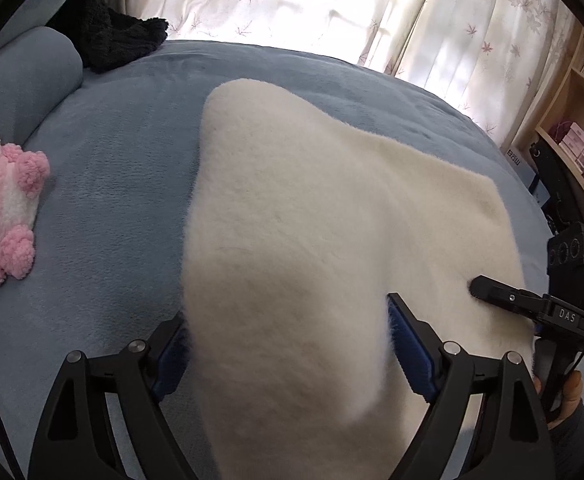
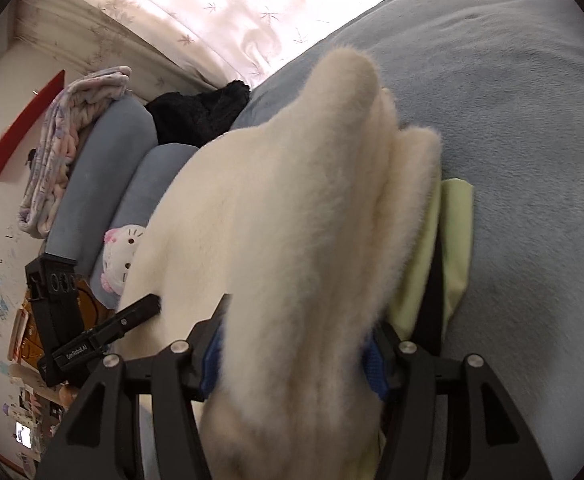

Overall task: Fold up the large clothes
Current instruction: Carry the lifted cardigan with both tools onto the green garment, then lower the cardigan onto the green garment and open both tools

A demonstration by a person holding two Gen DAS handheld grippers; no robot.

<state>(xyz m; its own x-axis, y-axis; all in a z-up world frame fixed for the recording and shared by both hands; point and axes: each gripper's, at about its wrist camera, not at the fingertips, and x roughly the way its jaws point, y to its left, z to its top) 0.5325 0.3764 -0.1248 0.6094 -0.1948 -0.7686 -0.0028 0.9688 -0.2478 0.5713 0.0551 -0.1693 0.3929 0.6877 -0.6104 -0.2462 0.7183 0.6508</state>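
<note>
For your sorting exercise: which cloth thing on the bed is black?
The knitted garment heaped by the pillows; the fleece between the grippers is cream.

A home bedroom: blue bed (image 1: 111,184), curtains (image 1: 292,0), plush toy (image 1: 3,200).

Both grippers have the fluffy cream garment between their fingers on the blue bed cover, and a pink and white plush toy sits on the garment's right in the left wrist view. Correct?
Not quite: the left wrist view shows the plush toy on the left of the garment, beside the pillow. The rest stands.
</note>
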